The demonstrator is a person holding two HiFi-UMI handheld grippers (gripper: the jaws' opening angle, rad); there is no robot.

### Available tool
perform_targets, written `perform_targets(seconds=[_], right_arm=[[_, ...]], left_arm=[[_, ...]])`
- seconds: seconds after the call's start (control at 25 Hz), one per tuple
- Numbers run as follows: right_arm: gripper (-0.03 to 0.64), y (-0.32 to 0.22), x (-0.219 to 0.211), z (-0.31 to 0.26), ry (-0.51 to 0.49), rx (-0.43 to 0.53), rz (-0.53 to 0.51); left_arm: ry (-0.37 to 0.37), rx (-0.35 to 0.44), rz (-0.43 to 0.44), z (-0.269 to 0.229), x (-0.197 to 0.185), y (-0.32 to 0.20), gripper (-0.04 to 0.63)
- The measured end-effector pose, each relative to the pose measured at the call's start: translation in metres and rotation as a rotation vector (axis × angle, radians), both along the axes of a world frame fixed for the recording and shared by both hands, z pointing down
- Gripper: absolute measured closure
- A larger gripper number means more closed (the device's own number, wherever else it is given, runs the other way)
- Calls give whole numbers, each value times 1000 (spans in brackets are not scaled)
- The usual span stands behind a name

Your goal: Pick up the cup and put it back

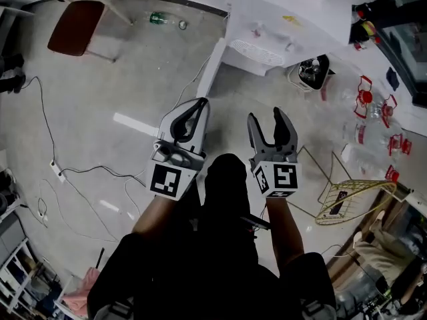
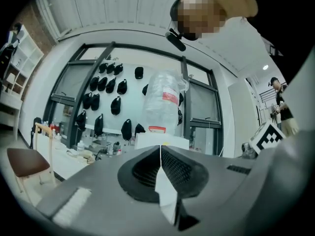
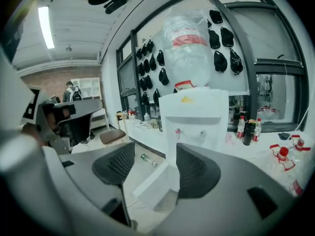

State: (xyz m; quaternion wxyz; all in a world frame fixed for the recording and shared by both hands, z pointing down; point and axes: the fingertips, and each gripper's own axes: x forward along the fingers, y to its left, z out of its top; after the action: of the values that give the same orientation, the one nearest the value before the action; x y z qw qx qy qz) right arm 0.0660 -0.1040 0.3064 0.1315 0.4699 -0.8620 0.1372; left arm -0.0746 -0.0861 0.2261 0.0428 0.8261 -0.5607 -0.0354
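In the head view the person stands over a pale floor (image 1: 100, 112) with both grippers held out in front. The left gripper (image 1: 200, 102) has its jaws pressed together with nothing in them. The right gripper (image 1: 266, 115) has its jaws spread and empty. Ahead stands a white water dispenser (image 1: 257, 35), with a dark-and-white vessel (image 1: 312, 71) beside it that is too small to identify. No cup can be picked out with certainty, so the task's thing is unlocated here. A green bottle (image 1: 163, 20) lies on the floor well apart from the grippers, and a yellow wire basket (image 1: 353, 199) sits to the right.

The left gripper view shows the pads meeting along a thin line, aimed at the dispenser and the clear water jug (image 2: 162, 102) on top of it.

The right gripper view shows only floor and the dispenser's base between the wide jaws.

This looks like the approach, with the pickup not yet begun. The next move calls for finding the cup and bringing the spread jaws around its wall.

The jug carries a red label and the dispenser a yellow mark, neither legible. Each gripper's cube bears only black-and-white square markers.
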Motion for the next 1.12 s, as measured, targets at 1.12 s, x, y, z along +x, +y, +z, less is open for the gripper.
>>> perform_targets(seconds=[1.12], right_arm=[[368,-90,19,326,-19,69,92]], left_arm=[[-27,93,16,244,24,-68,584]])
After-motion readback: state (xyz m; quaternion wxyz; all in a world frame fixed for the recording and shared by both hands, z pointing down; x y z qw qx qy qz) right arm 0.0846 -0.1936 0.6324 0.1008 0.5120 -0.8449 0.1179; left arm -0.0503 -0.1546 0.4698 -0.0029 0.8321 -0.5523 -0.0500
